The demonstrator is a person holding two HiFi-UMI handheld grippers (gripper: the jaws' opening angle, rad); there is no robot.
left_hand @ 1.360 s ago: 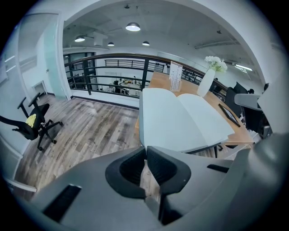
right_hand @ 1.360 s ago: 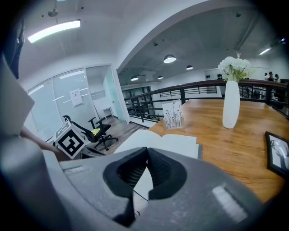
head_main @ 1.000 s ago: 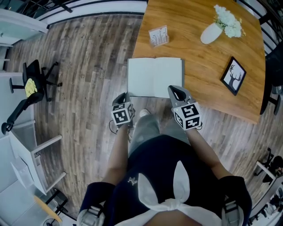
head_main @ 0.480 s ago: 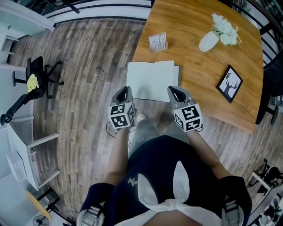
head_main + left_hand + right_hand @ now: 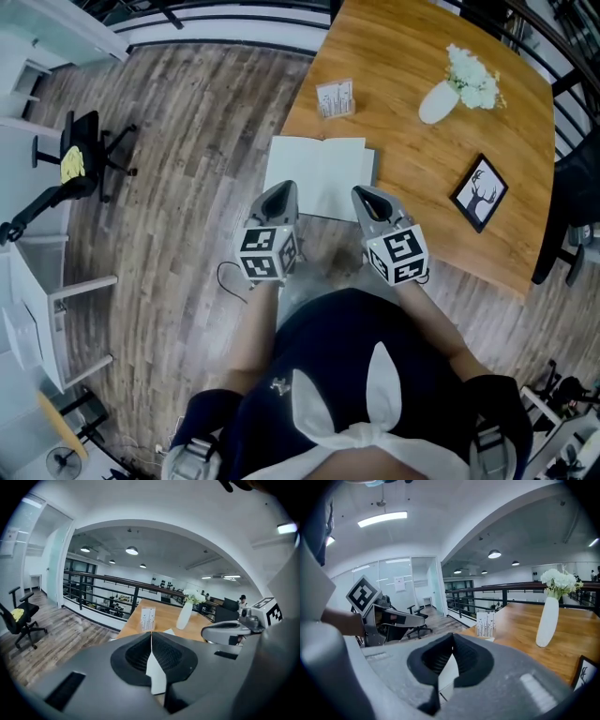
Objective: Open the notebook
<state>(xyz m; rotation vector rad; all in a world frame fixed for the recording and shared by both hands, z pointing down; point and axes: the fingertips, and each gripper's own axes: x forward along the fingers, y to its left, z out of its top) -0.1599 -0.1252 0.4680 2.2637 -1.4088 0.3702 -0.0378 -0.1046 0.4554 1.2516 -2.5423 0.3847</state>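
The notebook (image 5: 319, 173) lies open, its blank white pages up, on the near left corner of the wooden table (image 5: 422, 150). My left gripper (image 5: 284, 189) hovers over the notebook's near left edge, jaws shut with nothing in them. My right gripper (image 5: 360, 193) hovers over the near right edge, also shut and empty. In the left gripper view the jaws (image 5: 151, 637) meet along a thin line, with white page showing below them. The right gripper view shows its jaws (image 5: 452, 641) touching at the tip, and the left gripper (image 5: 393, 618) off to the left.
Behind the notebook stands a small card holder (image 5: 336, 97). A white vase with white flowers (image 5: 441, 98) and a framed deer picture (image 5: 480, 192) sit further right. A black office chair (image 5: 80, 164) stands on the wood floor at left. A railing runs beyond the table.
Both grippers have risen and come forward over the notebook's near edge, the left one farther. Both stayed shut. The notebook has not moved.
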